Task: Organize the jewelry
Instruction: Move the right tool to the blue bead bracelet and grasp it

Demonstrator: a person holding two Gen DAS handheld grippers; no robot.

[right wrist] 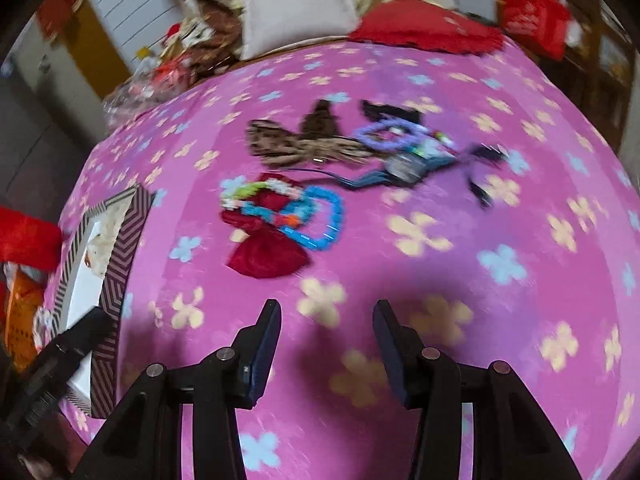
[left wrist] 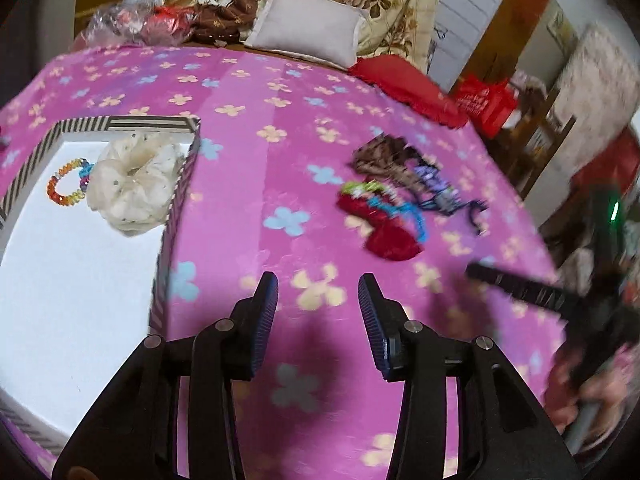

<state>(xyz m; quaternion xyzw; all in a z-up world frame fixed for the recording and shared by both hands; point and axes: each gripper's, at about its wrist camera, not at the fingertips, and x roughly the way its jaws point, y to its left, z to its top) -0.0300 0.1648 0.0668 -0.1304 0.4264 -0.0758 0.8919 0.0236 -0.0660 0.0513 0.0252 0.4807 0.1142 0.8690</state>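
Both of your tools are empty. The left gripper (left wrist: 318, 294) has its jaws parted with only pink cloth between them, and the right gripper (right wrist: 326, 318) stands a little wider, also over bare cloth.

The jewelry you have left to sort lies in a loose pile on the flowered bedspread (left wrist: 248, 92). From the left wrist it sits at about one o'clock, from the right wrist near twelve. In it are a red scrunchie (right wrist: 266, 256), a blue bead bracelet (right wrist: 328, 216) lying over it, a green-and-white bracelet (right wrist: 244, 194) at the scrunchie's upper edge, a leopard-print bow (right wrist: 296, 146), and a lilac bracelet (right wrist: 386, 136) tangled with dark cords.

The striped box (left wrist: 176, 196) is at ten o'clock in the left view. It already holds a cream scrunchie (left wrist: 134, 180) and a multicoloured bead bracelet (left wrist: 66, 184).

The main risk is the overlap. Close on the blue bracelet and you likely drag the red scrunchie or the green bracelet along, then drop one on the way. The cords by the lilac bracelet could snag in the same way.

Both views are smeared, so slow down before you commit, or you may pinch the cloth instead. Your grippers also stand near each other, so reaching for the same item invites a bump.
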